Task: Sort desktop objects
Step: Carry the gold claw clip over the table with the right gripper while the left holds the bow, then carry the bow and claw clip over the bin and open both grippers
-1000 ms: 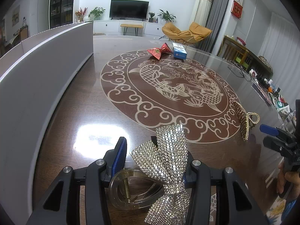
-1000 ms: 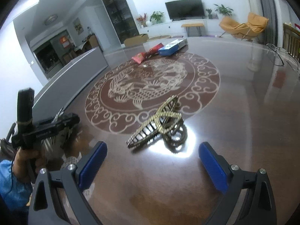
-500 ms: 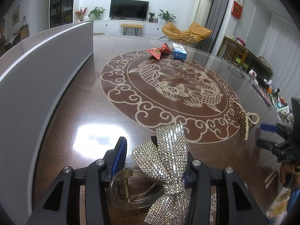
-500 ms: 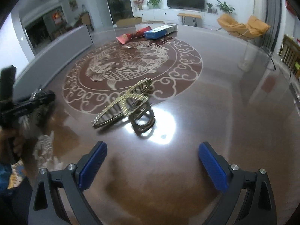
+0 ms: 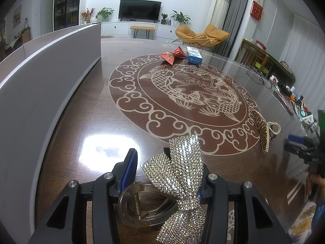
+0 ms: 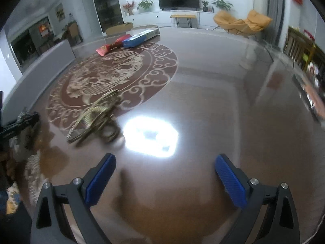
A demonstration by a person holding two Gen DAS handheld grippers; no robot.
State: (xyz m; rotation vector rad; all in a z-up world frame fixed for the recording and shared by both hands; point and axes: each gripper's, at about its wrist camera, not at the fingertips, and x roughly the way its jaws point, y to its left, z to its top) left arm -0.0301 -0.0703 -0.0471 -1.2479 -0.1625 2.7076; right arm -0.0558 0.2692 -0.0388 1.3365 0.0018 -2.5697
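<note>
A glossy brown table (image 5: 67, 122) bears a round fish medallion (image 5: 182, 93). A grey panel (image 5: 40, 77) curves along its left side. Beyond stand a television (image 5: 139, 12), potted plants (image 5: 104, 13) and an orange chair (image 5: 201, 35).

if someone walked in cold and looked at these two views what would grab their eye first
Most likely the rhinestone bow hair clip, glittering between the fingers of the left gripper at the bottom of the left wrist view. Next, the big fish-and-cloud medallion in the middle of the glossy brown table, with a gold claw clip lying at its right rim. In the right wrist view the right gripper stands open and empty over a bright glare patch.
</note>
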